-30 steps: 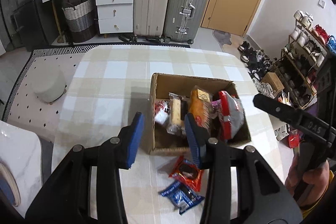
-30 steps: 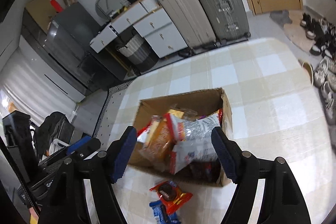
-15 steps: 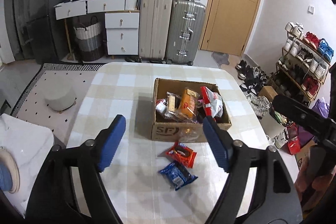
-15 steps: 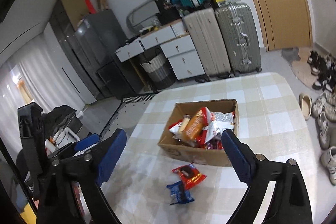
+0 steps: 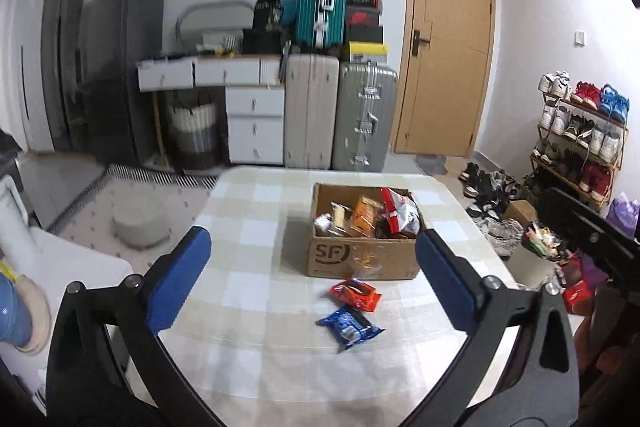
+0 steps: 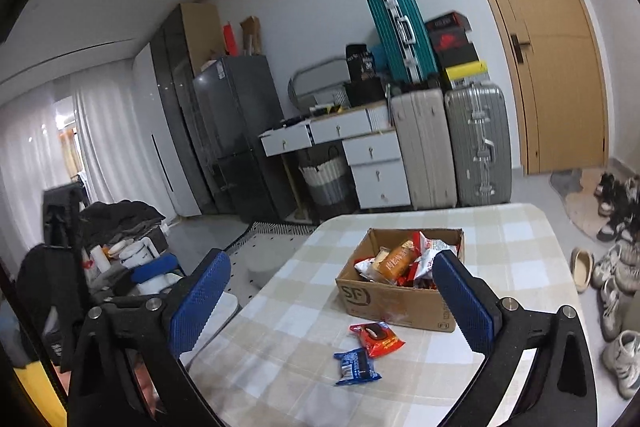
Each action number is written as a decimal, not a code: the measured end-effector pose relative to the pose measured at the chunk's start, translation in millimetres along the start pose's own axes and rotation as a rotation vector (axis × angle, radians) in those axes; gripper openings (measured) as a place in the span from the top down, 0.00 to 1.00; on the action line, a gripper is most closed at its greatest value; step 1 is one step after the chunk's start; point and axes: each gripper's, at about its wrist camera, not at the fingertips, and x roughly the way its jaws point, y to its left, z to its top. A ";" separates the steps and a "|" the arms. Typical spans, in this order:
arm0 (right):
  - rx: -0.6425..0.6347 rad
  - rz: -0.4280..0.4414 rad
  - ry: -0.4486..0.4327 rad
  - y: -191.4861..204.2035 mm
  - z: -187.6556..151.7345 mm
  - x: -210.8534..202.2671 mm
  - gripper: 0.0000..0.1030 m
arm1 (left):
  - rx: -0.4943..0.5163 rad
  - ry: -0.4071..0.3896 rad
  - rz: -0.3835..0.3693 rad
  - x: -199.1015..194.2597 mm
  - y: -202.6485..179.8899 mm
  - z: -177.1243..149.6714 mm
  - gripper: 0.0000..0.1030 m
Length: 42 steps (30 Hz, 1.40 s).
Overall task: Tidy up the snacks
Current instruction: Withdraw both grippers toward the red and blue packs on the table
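A cardboard box (image 5: 360, 261) (image 6: 384, 301) holding several snack packets stands on the checked table (image 5: 256, 227) (image 6: 516, 251). A red packet (image 5: 355, 294) (image 6: 377, 338) and a blue packet (image 5: 349, 327) (image 6: 356, 367) lie flat on the table in front of the box. My left gripper (image 5: 312, 275) is open and empty, held high and back from the table's near edge. My right gripper (image 6: 332, 303) is open and empty too, high above the near side. Part of the right gripper's body shows at the right edge of the left wrist view (image 5: 592, 239).
Suitcases (image 5: 340, 115), white drawers (image 5: 252, 123) and a wooden door (image 5: 448, 43) stand behind the table. A shoe rack (image 5: 580, 135) and loose shoes (image 6: 616, 267) are on the right. A grey stool (image 5: 138, 223) sits on the rug to the left.
Both grippers have pulled up and back from just above the box, so the box and the two loose packets look much smaller. The left jaws have opened wider.
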 end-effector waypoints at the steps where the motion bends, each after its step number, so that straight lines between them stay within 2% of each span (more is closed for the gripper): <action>1: -0.018 -0.002 -0.014 2.7 -5.3 -2.5 0.00 | 0.006 -0.011 0.013 -5.9 -0.6 -3.3 0.01; 4: -0.073 -0.044 -0.050 9.8 -24.1 -3.3 0.00 | -0.009 -0.035 0.027 -18.8 3.7 -17.0 0.01; 7: -0.108 -0.090 -0.060 8.8 -43.5 4.8 0.00 | -0.016 -0.039 0.038 -13.6 10.7 -27.3 0.01; 10: -0.115 -0.105 -0.043 1.2 -61.7 18.1 0.00 | -0.019 -0.010 0.056 5.9 16.7 -43.5 0.01; 16: -0.091 -0.165 -0.026 -30.8 -94.7 40.5 0.01 | -0.045 0.103 0.048 74.4 28.9 -78.7 0.01; 18: -0.072 -0.175 0.040 -40.2 -104.3 53.5 0.00 | -0.047 0.123 0.039 96.9 32.3 -91.2 0.01; 20: -0.061 -0.176 0.088 -45.2 -104.9 62.3 0.00 | -0.064 0.200 0.037 117.7 34.4 -102.4 0.01; 22: -0.089 -0.195 0.083 -45.7 -107.4 65.7 0.00 | -0.090 0.245 0.012 131.9 35.9 -104.6 0.01; 24: -0.122 -0.237 0.096 -42.9 -110.4 70.8 0.01 | -0.111 0.256 0.017 140.3 35.3 -107.0 0.01; 30: -0.148 -0.195 0.053 -27.4 -111.5 60.2 0.01 | -0.137 0.319 -0.037 153.9 25.5 -115.0 0.01; 36: -0.148 -0.157 0.033 -18.1 -106.4 52.7 0.01 | -0.112 0.329 -0.011 159.7 14.3 -117.4 0.01; 39: -0.146 -0.151 0.060 -21.3 -108.8 53.2 0.01 | -0.120 0.380 -0.003 175.4 10.3 -121.7 0.01; 42: -0.101 -0.182 0.072 -33.9 -108.4 52.1 0.01 | -0.118 0.447 0.010 196.2 2.4 -128.9 0.01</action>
